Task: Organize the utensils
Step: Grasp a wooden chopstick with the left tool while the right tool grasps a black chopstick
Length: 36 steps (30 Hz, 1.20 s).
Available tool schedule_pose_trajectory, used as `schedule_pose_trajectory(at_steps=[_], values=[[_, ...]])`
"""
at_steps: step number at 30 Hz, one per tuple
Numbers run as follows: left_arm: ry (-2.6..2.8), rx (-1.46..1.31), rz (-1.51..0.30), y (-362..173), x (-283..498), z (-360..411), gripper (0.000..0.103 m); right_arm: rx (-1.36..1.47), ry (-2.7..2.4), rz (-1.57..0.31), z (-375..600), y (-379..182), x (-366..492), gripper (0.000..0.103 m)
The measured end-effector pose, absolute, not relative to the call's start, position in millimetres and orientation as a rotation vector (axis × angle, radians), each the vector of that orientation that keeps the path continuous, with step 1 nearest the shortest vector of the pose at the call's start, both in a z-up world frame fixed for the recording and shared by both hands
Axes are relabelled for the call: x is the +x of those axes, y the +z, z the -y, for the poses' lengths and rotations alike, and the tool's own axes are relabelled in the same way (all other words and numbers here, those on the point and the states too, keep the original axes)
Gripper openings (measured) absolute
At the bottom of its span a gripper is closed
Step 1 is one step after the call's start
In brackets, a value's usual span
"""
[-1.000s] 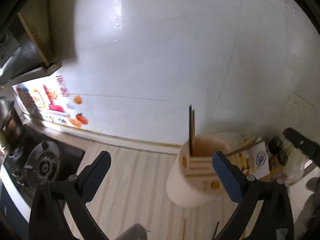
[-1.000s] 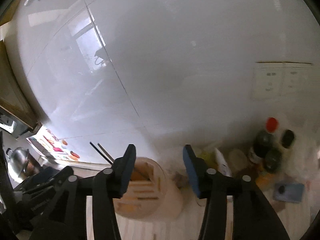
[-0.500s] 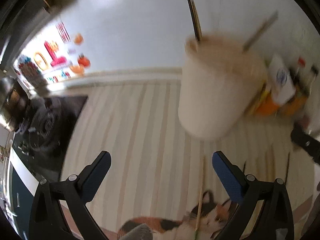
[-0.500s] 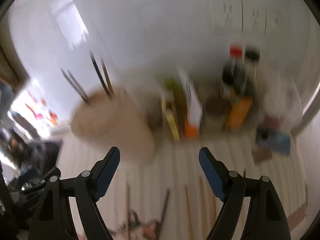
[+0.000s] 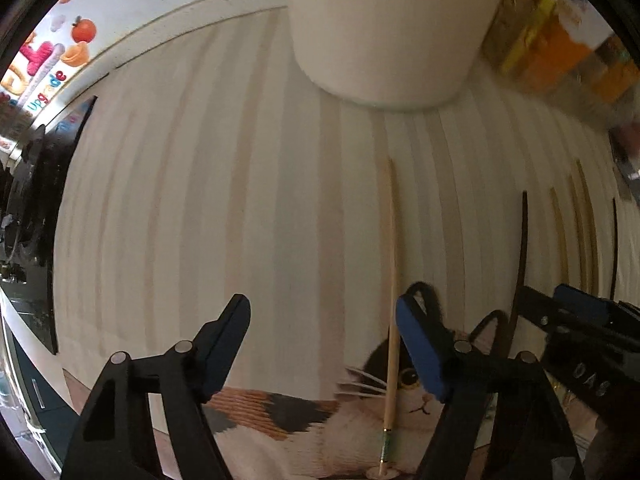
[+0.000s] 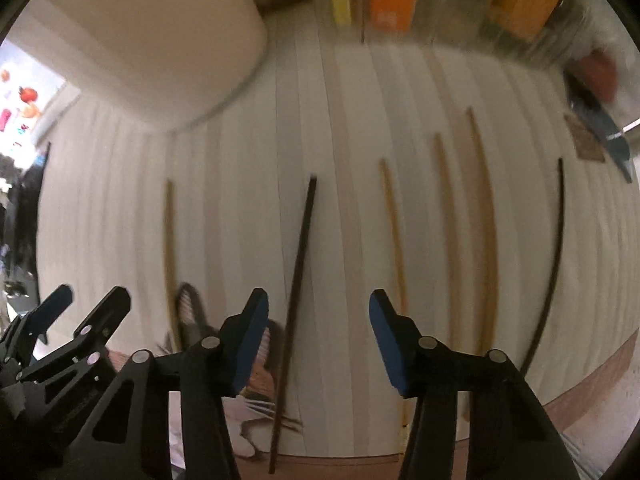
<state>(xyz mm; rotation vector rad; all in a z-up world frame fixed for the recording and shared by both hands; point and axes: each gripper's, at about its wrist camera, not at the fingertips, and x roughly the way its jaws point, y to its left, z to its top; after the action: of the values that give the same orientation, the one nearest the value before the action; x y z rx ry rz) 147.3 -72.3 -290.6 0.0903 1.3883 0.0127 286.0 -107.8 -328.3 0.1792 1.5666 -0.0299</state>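
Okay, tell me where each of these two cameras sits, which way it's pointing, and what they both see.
Left wrist: rides the left tool, looking steeply down at the striped placemat; its own open blue-padded fingers show, a pale wooden chopstick between them.
Right wrist: rides the right tool, looking down at the loose chopsticks; its open fingers straddle a dark chopstick, untouched.
Shared: the cream cylindrical utensil holder, the cat-print mat, the chopsticks; each view also catches the other tool at its edge.
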Motion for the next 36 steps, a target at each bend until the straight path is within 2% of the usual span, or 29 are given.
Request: schedule_pose_trajectory(at_steps=[4, 7, 8, 9, 11, 12, 13, 17, 19, 20, 24, 36], values=[[0.004, 0.102, -1.396, -295, 146, 80, 0.072, 0.135, -0.041, -1.594, 101, -344, 277, 0.046], [0.000, 0.105, -1.398, -296, 146, 85, 0.072, 0.023, -0.053, -1.575, 90, -346, 273, 0.030], [-0.003, 0.105, -1.397, -296, 146, 86, 0.073, -0.002, -0.061, -1.572, 90, -347, 272, 0.014], [-0.009, 0.105, -1.394, -296, 145, 88, 0.073, -0.011, -0.060, -1.576, 91, -347, 272, 0.011], [-0.028, 0.107, -1.389, -296, 147, 91, 0.072, -0.032, -0.066, -1.587, 98, -350, 271, 0.009], [-0.033, 0.106, -1.388, -296, 148, 90, 0.067, -0.043, -0.074, -1.588, 102, -351, 272, 0.008], [-0.041, 0.106, -1.389, -296, 149, 93, 0.055, -0.057, -0.086, -1.589, 108, -352, 273, 0.008], [-0.060, 0.101, -1.415, -303, 152, 100, 0.031, -0.057, -0.091, -1.600, 124, -357, 283, 0.008], [-0.065, 0.110, -1.428, -307, 153, 104, 0.012, -0.060, -0.088, -1.601, 129, -358, 289, 0.008], [-0.072, 0.105, -1.421, -308, 152, 104, 0.008, -0.063, -0.088, -1.601, 129, -359, 291, 0.008], [-0.044, 0.120, -1.423, -309, 153, 98, 0.005, -0.051, -0.094, -1.599, 132, -362, 299, 0.008], [0.044, 0.064, -1.458, -308, 137, 34, 0.005, -0.026, 0.014, -1.613, 102, -360, 300, 0.006]])
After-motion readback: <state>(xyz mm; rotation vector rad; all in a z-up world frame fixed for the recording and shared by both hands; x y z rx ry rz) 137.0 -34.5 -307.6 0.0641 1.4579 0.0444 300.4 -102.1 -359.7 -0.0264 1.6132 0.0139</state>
